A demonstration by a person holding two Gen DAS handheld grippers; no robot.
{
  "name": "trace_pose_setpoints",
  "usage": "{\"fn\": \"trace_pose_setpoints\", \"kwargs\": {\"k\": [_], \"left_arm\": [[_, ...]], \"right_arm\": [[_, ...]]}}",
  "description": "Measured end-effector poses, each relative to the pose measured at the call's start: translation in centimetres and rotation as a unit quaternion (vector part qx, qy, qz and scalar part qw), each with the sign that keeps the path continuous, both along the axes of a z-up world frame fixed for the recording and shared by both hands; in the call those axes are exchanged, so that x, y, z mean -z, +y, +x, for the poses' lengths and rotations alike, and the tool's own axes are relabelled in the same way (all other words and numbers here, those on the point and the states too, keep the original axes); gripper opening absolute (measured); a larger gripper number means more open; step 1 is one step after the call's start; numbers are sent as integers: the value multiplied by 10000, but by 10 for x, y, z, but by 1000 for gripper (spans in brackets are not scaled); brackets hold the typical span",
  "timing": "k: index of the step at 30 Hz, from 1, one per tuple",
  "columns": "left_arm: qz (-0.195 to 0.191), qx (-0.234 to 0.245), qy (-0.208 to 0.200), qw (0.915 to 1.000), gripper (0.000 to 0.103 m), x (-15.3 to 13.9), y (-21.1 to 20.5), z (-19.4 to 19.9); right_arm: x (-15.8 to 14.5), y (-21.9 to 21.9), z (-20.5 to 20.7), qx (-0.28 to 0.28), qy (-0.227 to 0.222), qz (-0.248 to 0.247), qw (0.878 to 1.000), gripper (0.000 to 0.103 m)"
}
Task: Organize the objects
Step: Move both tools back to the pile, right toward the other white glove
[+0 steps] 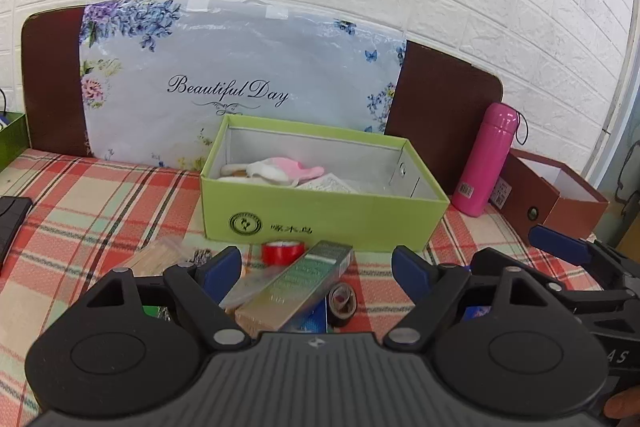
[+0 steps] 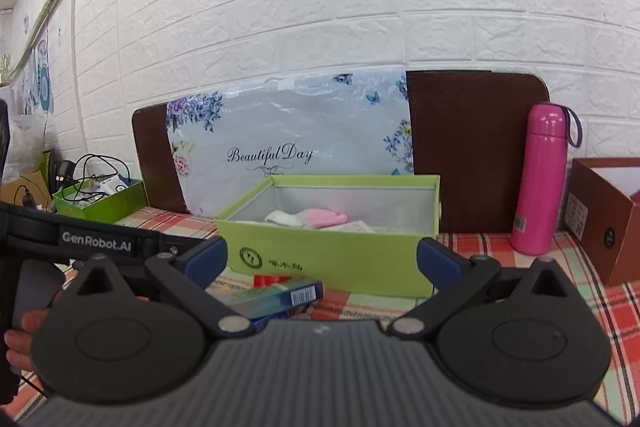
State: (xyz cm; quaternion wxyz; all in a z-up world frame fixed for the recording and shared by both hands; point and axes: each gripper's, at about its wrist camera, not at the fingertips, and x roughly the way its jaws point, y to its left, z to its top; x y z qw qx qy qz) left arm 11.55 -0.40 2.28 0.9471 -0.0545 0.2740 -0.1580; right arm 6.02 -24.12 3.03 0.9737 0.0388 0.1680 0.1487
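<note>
Item: green box (image 1: 320,215), our landmark, open-topped on the plaid cloth (image 1: 80,195).

Inside it: 1 pink-and-white sock (image 1: 280,169), 1 white packet.

In front of it: loose clutter, namely 1 long carton (image 1: 296,283), 1 red tape roll (image 1: 282,251), 1 dark tape roll (image 1: 342,301).

Right of it: 1 pink flask (image 1: 486,159).

We hold the left gripper (image 1: 316,263) above the clutter, jaws spread, empty. Right gripper (image 2: 322,261): likewise spread, empty.

Risk: gripping the carton off-centre may tip it or scatter the rolls.
</note>
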Motion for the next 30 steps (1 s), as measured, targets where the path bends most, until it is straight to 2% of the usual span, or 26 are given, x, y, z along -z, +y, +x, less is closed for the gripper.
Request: {"fn": "trace_pose_setpoints", "kwargs": {"k": [11, 17, 25, 30], "left_arm": [[105, -89, 155, 9998, 85, 12, 3, -17], [149, 5, 236, 9996, 85, 23, 5, -18], [202, 172, 452, 9986, 85, 35, -4, 13], [366, 423, 506, 9971, 85, 40, -18, 45]], "right_arm": [[17, -6, -31, 169, 253, 146, 9994, 103], [37, -8, -42, 261, 556, 56, 9981, 103], [85, -15, -46, 503, 1323, -60, 9899, 103], [94, -18, -46, 549, 1488, -25, 9873, 103]]}}
